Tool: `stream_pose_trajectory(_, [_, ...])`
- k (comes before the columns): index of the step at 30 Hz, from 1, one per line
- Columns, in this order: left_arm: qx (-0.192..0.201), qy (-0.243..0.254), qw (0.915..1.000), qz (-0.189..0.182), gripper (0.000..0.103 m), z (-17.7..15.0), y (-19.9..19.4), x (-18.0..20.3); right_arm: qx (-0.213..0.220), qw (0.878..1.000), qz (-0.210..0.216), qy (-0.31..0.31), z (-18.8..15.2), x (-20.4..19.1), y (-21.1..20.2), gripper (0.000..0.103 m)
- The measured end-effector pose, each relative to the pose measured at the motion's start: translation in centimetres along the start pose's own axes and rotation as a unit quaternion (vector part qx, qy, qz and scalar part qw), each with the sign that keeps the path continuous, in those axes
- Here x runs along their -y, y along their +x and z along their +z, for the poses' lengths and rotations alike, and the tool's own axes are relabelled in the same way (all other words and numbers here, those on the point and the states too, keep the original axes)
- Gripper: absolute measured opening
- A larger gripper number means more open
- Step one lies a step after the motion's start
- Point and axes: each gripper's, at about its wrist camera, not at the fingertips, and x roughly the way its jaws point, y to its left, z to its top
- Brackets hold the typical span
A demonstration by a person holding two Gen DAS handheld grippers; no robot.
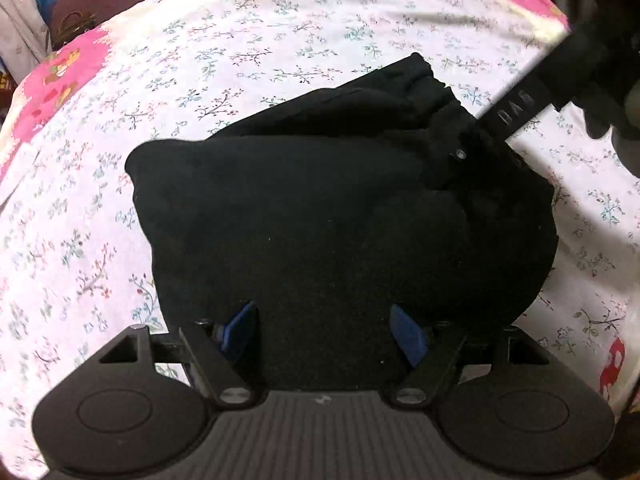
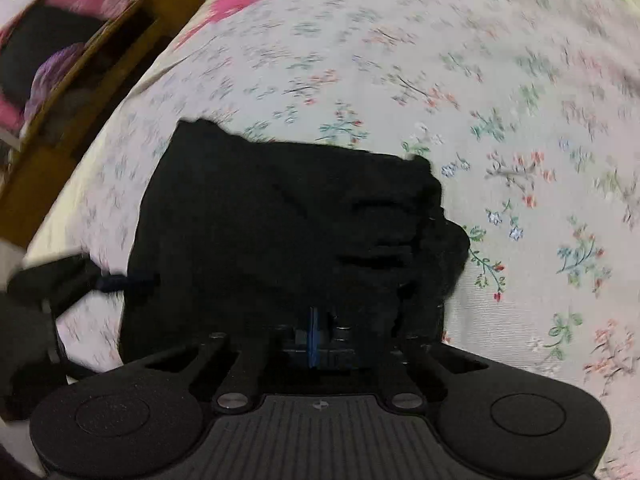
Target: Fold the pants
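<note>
The black pants (image 1: 340, 208) are seen lying on the flowered bedsheet (image 1: 200, 60) as a compact folded bundle, so the folding is judged nearly finished. The left gripper (image 1: 324, 336) is held over the near edge with its 2 blue pads (image 1: 240, 328) spread apart and nothing between them. The right gripper (image 2: 316, 340) is seen with its pads brought together; whether cloth is pinched between them cannot be told, since the black fabric hides the tips and its view is blurred. If fabric is caught there, the top layer could be dragged open when the gripper is pulled away, and the waistband end (image 1: 432, 92), already bunched, could be loosened. A wooden bed frame (image 2: 92, 92) is seen beside the mattress, well apart, and nothing is seen obstructing the bundle
</note>
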Motion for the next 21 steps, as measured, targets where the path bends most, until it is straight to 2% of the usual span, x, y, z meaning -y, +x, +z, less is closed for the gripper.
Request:
stream_pose_trajectory(2, [0.008,-0.019,0.9998,-0.002,0.084,0.9,-1.0,-0.3,0.003,1.000,0.007,0.026,0.6,0.6,-0.8,0.000])
stream_pose_trajectory(3, [0.017,-0.030,0.9994,-0.001,0.084,1.2,-1.6,-0.6,0.020,1.000,0.007,0.020,0.7,0.0,-2.1,0.000])
stream_pose_trajectory(4, [0.022,-0.035,0.9991,0.001,0.084,1.5,-2.0,-0.7,0.036,0.999,0.010,0.004,0.2,-0.9,-3.4,0.016])
stream_pose_trajectory(6, [0.026,-0.038,0.9988,0.013,0.084,1.9,-2.0,-0.8,0.049,0.999,0.000,-0.022,-0.2,-2.0,-4.8,0.025])
stream_pose_trajectory(8, [0.017,-0.048,0.9986,0.016,0.084,2.0,-1.3,-0.7,0.036,0.999,0.009,-0.032,-1.3,-2.3,-4.5,0.023])
stream_pose_trajectory(11, [-0.018,-0.091,0.9957,0.001,0.084,1.6,0.6,-1.3,0.020,0.997,-0.021,-0.066,-2.7,-2.6,-2.8,0.017])
stream_pose_trajectory(14, [-0.026,-0.087,0.9957,0.015,0.084,2.0,0.5,-0.8,0.013,0.996,-0.038,-0.078,-2.8,-2.8,-1.7,0.015])
stream_pose_trajectory(17, [-0.021,-0.101,0.9945,0.020,0.084,2.9,-0.8,-0.7,0.033,0.995,-0.032,-0.090,-2.3,-3.4,-3.7,0.017])
stream_pose_trajectory(18, [-0.018,-0.111,0.9934,0.023,0.084,3.2,-1.4,-0.8,0.044,0.995,-0.025,-0.084,-2.2,-3.4,-4.7,0.023])
stream_pose_trajectory(21, [-0.003,-0.135,0.9900,0.041,0.084,4.0,-3.4,-1.3,0.061,0.996,-0.010,-0.065,-2.3,-3.2,-6.6,0.024])
